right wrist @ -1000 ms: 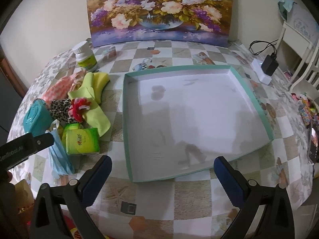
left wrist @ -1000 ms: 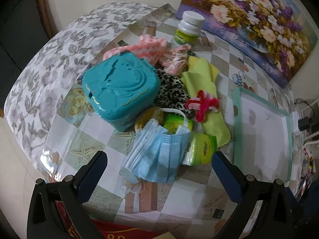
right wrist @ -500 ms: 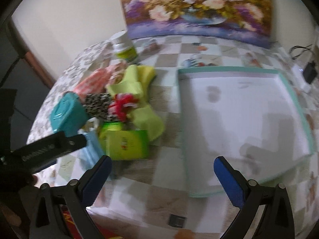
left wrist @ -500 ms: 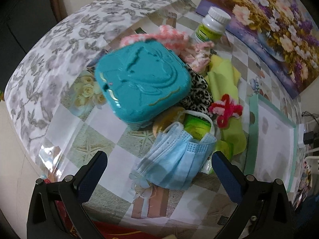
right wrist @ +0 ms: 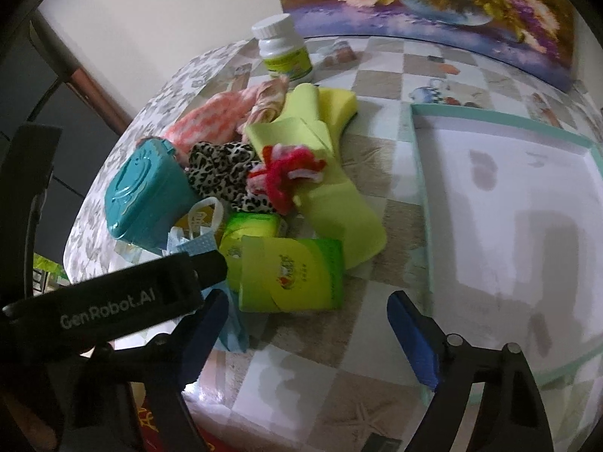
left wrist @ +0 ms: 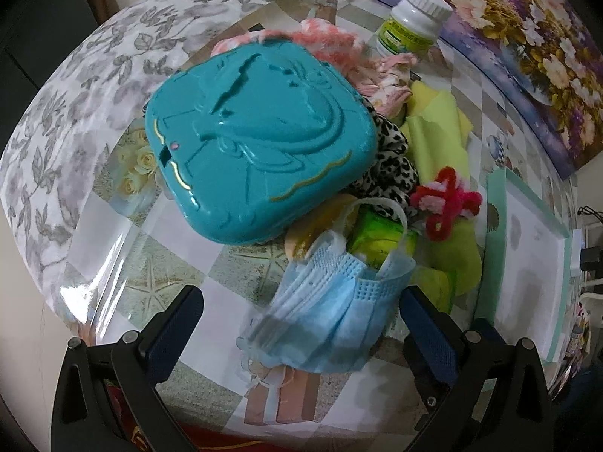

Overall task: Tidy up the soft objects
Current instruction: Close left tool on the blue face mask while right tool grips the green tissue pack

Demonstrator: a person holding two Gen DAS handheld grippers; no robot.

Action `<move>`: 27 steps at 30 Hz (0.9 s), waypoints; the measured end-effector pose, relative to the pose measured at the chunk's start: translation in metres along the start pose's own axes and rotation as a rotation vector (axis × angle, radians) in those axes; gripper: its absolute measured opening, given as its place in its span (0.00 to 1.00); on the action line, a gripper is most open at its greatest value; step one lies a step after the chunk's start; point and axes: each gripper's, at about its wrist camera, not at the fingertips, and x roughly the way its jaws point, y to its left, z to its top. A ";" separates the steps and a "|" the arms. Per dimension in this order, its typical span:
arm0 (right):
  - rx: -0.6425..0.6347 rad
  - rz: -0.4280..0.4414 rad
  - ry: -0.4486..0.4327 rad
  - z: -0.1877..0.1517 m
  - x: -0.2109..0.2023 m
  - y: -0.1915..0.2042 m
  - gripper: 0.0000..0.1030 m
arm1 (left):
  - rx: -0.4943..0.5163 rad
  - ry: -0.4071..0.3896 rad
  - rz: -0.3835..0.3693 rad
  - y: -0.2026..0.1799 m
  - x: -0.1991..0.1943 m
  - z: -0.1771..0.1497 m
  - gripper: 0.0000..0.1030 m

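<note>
Left gripper [left wrist: 301, 320] held wide over blue mask [left wrist: 328, 316], lower centre, likely for pickup. Right gripper [right wrist: 307, 333] jaws just narrowed, empty, aimed at green pack [right wrist: 292, 273]; tray [right wrist: 422, 196] right, empty.

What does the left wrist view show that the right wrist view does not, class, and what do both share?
Only the left wrist view shows the blue face mask spread out whole. Only the right wrist view shows the front of the green tissue pack and most of the tray's floor. Both share the teal box, white bottle and red yarn piece.
</note>
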 end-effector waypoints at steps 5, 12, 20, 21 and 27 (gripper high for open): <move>-0.013 0.001 0.024 0.004 0.014 0.004 0.81 | -0.018 0.025 -0.020 0.006 0.005 0.004 0.99; -0.019 0.010 0.056 0.005 0.030 0.005 0.67 | -0.016 0.054 -0.040 0.004 0.019 0.005 0.77; -0.012 0.003 0.064 0.004 0.030 0.005 0.66 | 0.008 0.058 -0.112 -0.004 0.034 0.002 0.32; -0.012 0.003 0.065 0.004 0.030 0.005 0.66 | 0.014 0.056 -0.113 -0.006 0.035 0.002 0.27; -0.006 -0.007 0.070 0.000 0.019 0.001 0.66 | 0.014 0.049 -0.104 -0.009 0.033 0.004 0.12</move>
